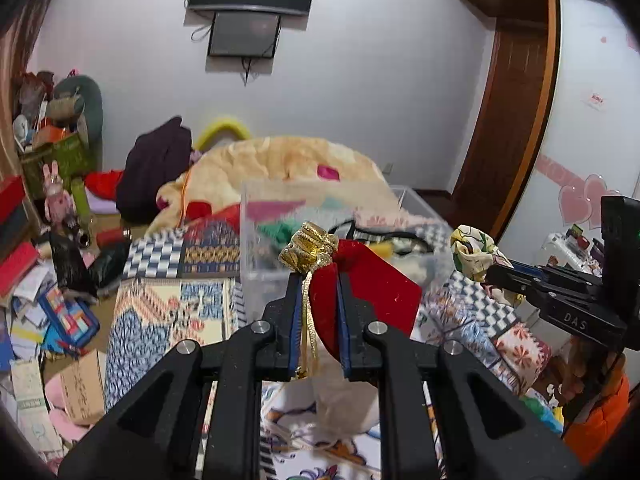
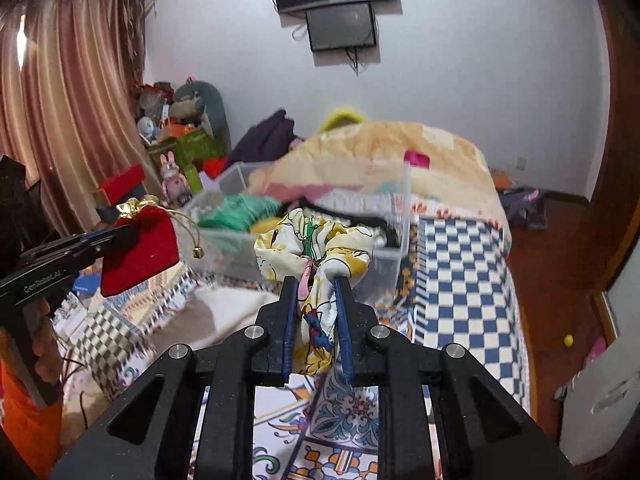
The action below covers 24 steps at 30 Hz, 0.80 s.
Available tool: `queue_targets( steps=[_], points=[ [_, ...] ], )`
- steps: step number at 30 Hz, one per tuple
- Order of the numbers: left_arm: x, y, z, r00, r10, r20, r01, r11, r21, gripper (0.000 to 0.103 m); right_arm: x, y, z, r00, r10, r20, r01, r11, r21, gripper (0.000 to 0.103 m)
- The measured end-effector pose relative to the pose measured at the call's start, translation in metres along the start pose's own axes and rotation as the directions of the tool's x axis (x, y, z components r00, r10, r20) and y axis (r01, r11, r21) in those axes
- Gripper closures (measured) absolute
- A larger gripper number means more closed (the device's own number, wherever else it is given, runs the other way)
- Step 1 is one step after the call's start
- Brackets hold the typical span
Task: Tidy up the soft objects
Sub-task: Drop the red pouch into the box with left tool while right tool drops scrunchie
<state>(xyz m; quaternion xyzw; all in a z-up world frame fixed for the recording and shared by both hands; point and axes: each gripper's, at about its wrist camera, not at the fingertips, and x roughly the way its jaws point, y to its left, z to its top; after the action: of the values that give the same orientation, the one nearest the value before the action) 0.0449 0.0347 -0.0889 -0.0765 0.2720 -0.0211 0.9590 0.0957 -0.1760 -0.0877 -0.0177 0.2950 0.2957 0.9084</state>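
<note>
Patchwork bed (image 2: pixel 460 264), clear bin (image 2: pixel 384 264) ahead, left tongs (image 1: pixel 318 276) clamping red pouch (image 1: pixel 372 296), right tongs (image 2: pixel 316 280) pinching printed scrunchie (image 2: pixel 312 240)

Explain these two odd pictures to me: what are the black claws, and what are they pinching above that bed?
No robot here: a person holds a hand tool with two fingers in each hand, and a wide-angle camera on each tool looks along its fingers. One picture comes from the left gripper, shut on a red velvet pouch with a gold top. The other comes from the right gripper, shut on a cream scrunchie printed with cartoons. Each tool also shows at the edge of the other's picture. Ahead, on the patterned bedspread, stands a clear plastic bin already holding soft things.
</note>
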Motion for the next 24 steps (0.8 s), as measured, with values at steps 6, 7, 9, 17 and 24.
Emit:
queue_targets(
  steps=[6, 7, 9, 17, 24],
  points=[
    [-0.001, -0.012, 0.028, 0.997, -0.021, 0.071, 0.02, 1.0, 0.013, 0.088, -0.009, 0.004, 0.021, 0.997, -0.016, 0.07, 0.017, 1.0, -0.013, 0.086],
    [0.0, -0.015, 0.032, 0.996, -0.022, 0.084, 0.021, 1.0, 0.016, 0.088, -0.009, 0.004, 0.024, 0.997, -0.016, 0.078, 0.018, 1.0, -0.016, 0.086],
    [0.003, -0.02, 0.041, 0.995, -0.03, 0.098, 0.028, 0.999, 0.021, 0.088, -0.01, 0.003, 0.028, 0.995, -0.02, 0.097, 0.022, 1.0, -0.015, 0.086],
    [0.027, -0.037, 0.066, 0.992, -0.047, 0.114, 0.04, 0.997, 0.062, 0.088, 0.002, 0.002, 0.046, 0.992, 0.005, 0.127, -0.003, 1.0, -0.018, 0.086],
    [0.065, -0.036, 0.075, 0.997, -0.021, 0.078, 0.018, 0.999, 0.049, 0.088, 0.025, 0.003, 0.052, 0.994, -0.017, 0.107, 0.018, 1.0, -0.012, 0.086]
  ],
)
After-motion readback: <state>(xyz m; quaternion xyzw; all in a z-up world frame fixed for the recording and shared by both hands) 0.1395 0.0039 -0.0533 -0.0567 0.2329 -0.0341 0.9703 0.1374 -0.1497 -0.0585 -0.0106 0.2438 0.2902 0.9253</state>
